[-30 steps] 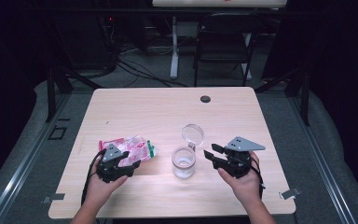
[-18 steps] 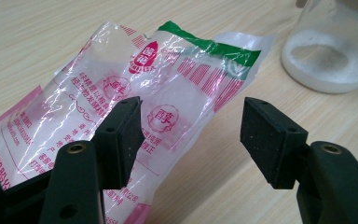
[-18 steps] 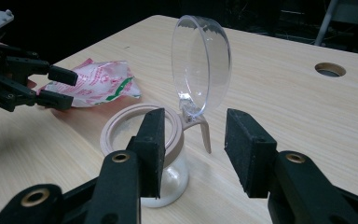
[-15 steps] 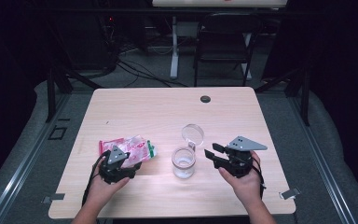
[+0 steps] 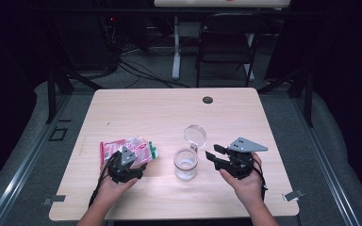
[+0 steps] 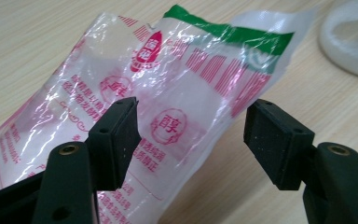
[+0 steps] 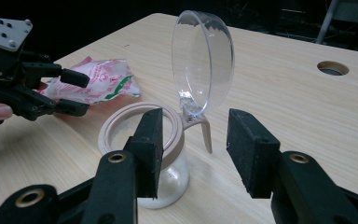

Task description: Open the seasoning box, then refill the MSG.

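The left claw [image 6: 189, 140] stands apart, its jaws having just been opening, with the crinkly clear plastic pouch printed in pink and green [image 6: 168, 93] lying flat on the pale wooden counter [image 5: 141, 108] just ahead and partly between them, unpressed. It looks light, limp and slippery; pinching a flat edge near the green end seems safest. The right claw [image 7: 193, 149] has also just been widening, empty, just short of the small clear glass jar with its hinged lid upright [image 7: 168, 154]: rigid, breakable, best taken around the body.
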`<state>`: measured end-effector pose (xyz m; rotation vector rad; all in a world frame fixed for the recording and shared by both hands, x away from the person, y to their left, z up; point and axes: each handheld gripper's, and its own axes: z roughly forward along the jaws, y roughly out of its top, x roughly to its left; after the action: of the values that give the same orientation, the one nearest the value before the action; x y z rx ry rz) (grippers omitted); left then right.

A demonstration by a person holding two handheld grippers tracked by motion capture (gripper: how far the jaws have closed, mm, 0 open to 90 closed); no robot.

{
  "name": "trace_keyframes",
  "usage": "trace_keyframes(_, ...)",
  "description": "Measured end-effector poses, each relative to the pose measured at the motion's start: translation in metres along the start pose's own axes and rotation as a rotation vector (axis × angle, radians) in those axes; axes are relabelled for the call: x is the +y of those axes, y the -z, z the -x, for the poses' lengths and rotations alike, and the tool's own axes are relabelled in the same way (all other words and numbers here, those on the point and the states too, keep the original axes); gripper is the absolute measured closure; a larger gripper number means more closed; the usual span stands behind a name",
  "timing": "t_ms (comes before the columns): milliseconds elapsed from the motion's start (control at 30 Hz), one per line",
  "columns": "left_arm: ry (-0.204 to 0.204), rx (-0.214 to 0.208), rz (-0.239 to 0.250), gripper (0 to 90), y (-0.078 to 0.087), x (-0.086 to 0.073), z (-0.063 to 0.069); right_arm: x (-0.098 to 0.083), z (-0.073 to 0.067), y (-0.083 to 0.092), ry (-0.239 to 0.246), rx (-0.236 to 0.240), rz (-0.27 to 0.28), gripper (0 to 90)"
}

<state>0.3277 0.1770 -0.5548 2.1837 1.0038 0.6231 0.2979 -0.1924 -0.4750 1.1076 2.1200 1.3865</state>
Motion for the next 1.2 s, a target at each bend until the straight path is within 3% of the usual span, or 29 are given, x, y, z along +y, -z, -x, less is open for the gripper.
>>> trace_keyframes(200, -0.023, 0.045, -0.017, 37.2, -0.008, 0.0, 0.003, -0.002, 0.0, 0.0, 0.0, -0.002, -0.001, 55.2)
trace_keyframes(333, -0.016, 0.059, -0.027, 40.1, -0.013, 0.001, 0.001, -0.003, 0.0, 0.002, 0.0, 0.0, 0.005, 55.1)
trace_keyframes(500, -0.019, 0.051, -0.028, 53.5, -0.015, 0.003, 0.002, -0.003, 0.001, 0.005, -0.004, -0.002, 0.02, 54.9)
trace_keyframes(800, -0.004, 0.081, -0.027, 70.9, -0.016, 0.005, 0.0, -0.002, 0.0, 0.006, -0.003, -0.005, 0.024, 54.7)
trace_keyframes(900, 0.007, 0.082, -0.023, 81.5, -0.014, 0.005, -0.001, -0.003, 0.001, 0.006, -0.006, -0.005, 0.025, 54.7)
trace_keyframes(1100, 0.077, 0.052, 0.006, 88.1, -0.005, 0.005, -0.012, -0.003, 0.003, 0.007, -0.01, -0.008, 0.022, 54.8)
trace_keyframes(1200, 0.084, 0.05, 0.017, 88.4, 0.0, 0.005, -0.015, -0.003, 0.003, 0.007, -0.011, -0.01, 0.021, 54.8)
